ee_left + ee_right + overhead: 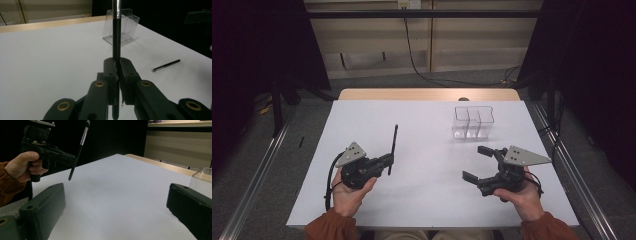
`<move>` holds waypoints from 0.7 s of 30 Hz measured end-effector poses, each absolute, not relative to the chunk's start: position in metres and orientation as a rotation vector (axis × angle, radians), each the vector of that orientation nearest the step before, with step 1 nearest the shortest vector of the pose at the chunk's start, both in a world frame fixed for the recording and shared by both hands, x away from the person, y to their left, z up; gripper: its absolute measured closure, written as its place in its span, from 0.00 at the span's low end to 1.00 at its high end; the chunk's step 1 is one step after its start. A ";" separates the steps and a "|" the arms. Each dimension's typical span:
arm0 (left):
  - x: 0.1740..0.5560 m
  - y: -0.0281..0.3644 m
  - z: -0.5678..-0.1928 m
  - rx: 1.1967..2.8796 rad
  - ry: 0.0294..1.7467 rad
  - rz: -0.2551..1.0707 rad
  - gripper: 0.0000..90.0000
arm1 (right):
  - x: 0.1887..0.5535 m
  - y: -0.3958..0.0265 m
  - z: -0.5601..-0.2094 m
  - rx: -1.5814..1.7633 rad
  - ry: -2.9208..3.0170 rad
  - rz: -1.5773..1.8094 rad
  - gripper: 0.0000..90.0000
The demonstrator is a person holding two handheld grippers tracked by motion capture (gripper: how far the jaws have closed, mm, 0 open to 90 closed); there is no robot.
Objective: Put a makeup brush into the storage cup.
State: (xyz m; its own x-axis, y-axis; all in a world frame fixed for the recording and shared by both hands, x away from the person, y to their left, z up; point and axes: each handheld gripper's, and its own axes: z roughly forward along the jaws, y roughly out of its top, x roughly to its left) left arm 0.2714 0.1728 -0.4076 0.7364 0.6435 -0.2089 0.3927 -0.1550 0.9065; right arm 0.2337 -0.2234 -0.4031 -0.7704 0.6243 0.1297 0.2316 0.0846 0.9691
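White bench (412, 200): left claw (388, 161) clamped on pen (393, 145), lifted; right claw (477, 162) wide open, empty. Bin (473, 122) at 1 o'clock, drop-in pending.

pen (116, 45): blk glossy, metal band | organiser (473, 122): clear plastic | table (422, 195): matt white

Bright overhead light on white table, dark surroundings, soft focus.
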 end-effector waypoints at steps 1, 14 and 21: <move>0.271 0.172 -0.408 1.780 0.814 0.273 0.94 | 0.235 -0.221 -0.403 0.847 2.054 1.736 0.02; 0.270 0.151 -0.409 1.815 0.770 0.260 0.94 | 0.247 -0.188 -0.401 0.784 2.126 1.764 0.01; 0.272 0.139 -0.405 1.809 0.747 0.240 0.94 | 0.255 -0.175 -0.396 0.732 2.122 1.775 0.09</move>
